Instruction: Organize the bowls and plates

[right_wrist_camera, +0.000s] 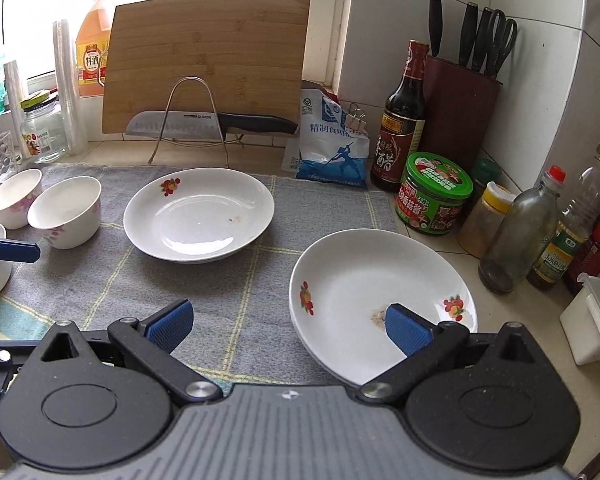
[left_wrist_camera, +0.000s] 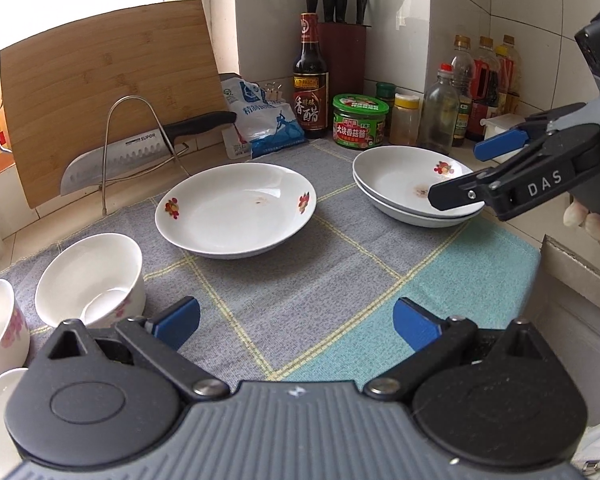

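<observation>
Both grippers, left gripper (left_wrist_camera: 296, 326) and right gripper (right_wrist_camera: 288, 326), gaped wide and empty over the checked cloth (left_wrist_camera: 340, 280); two plates stacked (right_wrist_camera: 380, 280), single plate (left_wrist_camera: 236, 210) and loose bowls (left_wrist_camera: 92, 276) apparently left to gather.

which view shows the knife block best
The right wrist view: the knife block shows nearly whole, handles and scissors clear. The left wrist view shows it smaller, partly behind the vinegar bottle.
</observation>
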### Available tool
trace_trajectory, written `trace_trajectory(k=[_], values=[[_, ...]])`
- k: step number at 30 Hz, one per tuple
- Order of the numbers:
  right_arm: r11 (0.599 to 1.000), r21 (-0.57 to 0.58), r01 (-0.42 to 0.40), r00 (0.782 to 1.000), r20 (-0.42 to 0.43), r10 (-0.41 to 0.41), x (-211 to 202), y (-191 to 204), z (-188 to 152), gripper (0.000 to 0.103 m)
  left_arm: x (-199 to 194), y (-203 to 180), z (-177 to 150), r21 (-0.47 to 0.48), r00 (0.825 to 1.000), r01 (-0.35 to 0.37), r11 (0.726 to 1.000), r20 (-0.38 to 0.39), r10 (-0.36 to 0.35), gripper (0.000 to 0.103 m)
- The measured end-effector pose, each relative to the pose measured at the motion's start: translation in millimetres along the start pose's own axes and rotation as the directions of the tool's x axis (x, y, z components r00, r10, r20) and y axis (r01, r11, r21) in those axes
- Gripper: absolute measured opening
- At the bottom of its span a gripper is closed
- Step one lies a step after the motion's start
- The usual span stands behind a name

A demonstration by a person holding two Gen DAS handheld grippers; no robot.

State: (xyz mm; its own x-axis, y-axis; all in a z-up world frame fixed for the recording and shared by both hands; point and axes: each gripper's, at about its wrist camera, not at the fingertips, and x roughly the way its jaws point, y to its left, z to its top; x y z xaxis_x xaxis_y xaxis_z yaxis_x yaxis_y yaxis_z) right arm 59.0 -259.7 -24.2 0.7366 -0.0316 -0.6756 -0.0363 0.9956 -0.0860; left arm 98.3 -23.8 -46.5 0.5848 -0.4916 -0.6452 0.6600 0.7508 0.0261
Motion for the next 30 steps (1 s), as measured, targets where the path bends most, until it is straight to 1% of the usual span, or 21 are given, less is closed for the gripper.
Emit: trace_trajectory(k=[5, 7, 9, 13, 18, 20, 23, 26, 30], values=[[1.000, -0.010, 0.018, 1.000, -0.013, -0.018, -6, 15, 1, 0.103, 6, 3, -2, 0.001, 1.000, -0.006, 1.000, 0.004, 0.006, 0.102], [1.000, -0.011, 0.017, 1.000, -0.013, -0.018, -6, 14, 4, 0.103, 10, 3, -1, -0.006, 1.000, -0.003, 1.000, 0.004, 0.003, 0.102], [1.000, -0.017, 0.010, 1.000, -0.009, -0.011, -4, 11, 7, 0.103, 16, 2, 1, -0.018, 1.000, -0.016, 1.000, -0.001, 0.016, 0.102], [0.999, -0.040, -0.016, 1.000, 0.006, 0.016, 8, 1, 19, 0.103, 30, -1, 7, -0.057, 0.998, -0.056, 0.997, -0.011, 0.056, 0.102], [0.993, -0.074, -0.092, 0.995, 0.019, 0.094, 27, -19, 35, 0.103, 56, -5, 18, -0.119, 0.993, -0.109, 0.987, -0.056, 0.103, 0.102], [0.988, -0.099, -0.121, 0.992, 0.018, 0.124, 36, -28, 41, 0.103, 70, -7, 22, -0.145, 0.987, -0.150, 0.978, -0.083, 0.139, 0.102], [0.978, -0.133, -0.162, 0.986, 0.015, 0.165, 50, -42, 48, 0.103, 90, -10, 25, -0.190, 0.978, -0.191, 0.963, -0.126, 0.169, 0.102], [0.968, -0.163, -0.192, 0.980, 0.014, 0.197, 62, -53, 55, 0.103, 104, -14, 25, -0.208, 0.965, -0.235, 0.949, -0.166, 0.203, 0.102], [0.955, -0.175, -0.238, 0.970, -0.001, 0.242, 77, -62, 62, 0.103, 120, -20, 25, -0.222, 0.954, -0.264, 0.939, -0.203, 0.220, 0.102]])
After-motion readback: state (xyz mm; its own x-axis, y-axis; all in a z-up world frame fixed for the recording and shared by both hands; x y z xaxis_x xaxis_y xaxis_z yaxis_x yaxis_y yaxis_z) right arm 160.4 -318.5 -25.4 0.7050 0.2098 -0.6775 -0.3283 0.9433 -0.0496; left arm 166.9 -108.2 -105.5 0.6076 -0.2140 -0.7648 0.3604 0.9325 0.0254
